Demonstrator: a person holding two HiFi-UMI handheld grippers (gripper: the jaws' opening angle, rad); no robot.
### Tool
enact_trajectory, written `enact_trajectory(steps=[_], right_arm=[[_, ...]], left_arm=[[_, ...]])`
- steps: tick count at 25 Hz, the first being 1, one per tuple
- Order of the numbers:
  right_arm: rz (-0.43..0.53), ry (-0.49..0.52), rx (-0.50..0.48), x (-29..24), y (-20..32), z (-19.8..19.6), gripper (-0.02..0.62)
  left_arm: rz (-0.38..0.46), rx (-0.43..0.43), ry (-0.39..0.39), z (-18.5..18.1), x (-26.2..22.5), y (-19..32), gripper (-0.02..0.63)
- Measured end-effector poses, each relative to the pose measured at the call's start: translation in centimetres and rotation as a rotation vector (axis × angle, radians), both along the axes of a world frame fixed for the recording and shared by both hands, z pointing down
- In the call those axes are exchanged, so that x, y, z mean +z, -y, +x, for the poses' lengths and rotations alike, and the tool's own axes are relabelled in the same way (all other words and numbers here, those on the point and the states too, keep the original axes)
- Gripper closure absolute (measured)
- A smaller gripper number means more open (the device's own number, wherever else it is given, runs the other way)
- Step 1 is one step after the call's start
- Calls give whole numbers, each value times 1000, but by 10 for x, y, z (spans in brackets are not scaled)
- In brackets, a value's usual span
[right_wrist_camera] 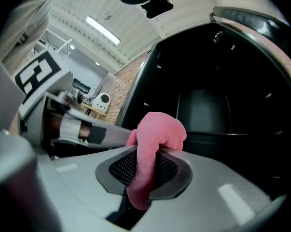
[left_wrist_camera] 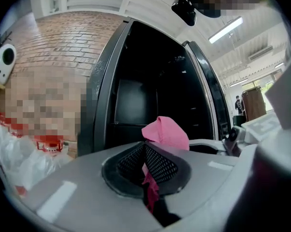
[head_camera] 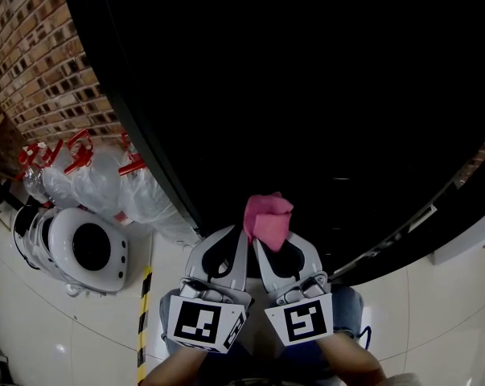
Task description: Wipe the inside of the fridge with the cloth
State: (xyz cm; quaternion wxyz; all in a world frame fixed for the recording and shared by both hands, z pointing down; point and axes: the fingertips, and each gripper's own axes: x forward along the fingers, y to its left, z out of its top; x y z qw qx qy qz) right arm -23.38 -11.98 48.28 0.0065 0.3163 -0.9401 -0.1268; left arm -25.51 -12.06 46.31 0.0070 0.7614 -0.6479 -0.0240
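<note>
L gripper and R gripper sit side by side at 6 o'clock in head view, both pinching the cloth. Pink wad bunches above the jaws, w/ open dark fridge at 12.

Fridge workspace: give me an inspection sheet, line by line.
Surface: fridge stands open; its inside is black and too dark to judge for dirt.
Job's things: pink cloth, bunched, held in front of the opening and not yet against an inner wall.
Clutter: plastic-wrapped bundle with red parts and a white round device on the floor, left of the fridge.
Grippers: left gripper and right gripper side by side, both shut on the cloth.
Cables: nothing seen.
Surroundings: brick wall, light tiled floor, yellow-black floor tape.
</note>
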Motion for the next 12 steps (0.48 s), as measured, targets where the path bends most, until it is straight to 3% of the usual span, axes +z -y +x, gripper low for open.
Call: enact_trajectory(steps=[3,6,12], right_arm=[[22,-37,-47,17,21,-27,537],[45,-12,-90,23,41,-56,537],[60,46,-5,17,122,-87,537]], left_arm=[[1,-13,2,-7,0,0,600],[4,-9,17,-10,0,-6,600],[24,-18,32,-17,-9,-12,600]])
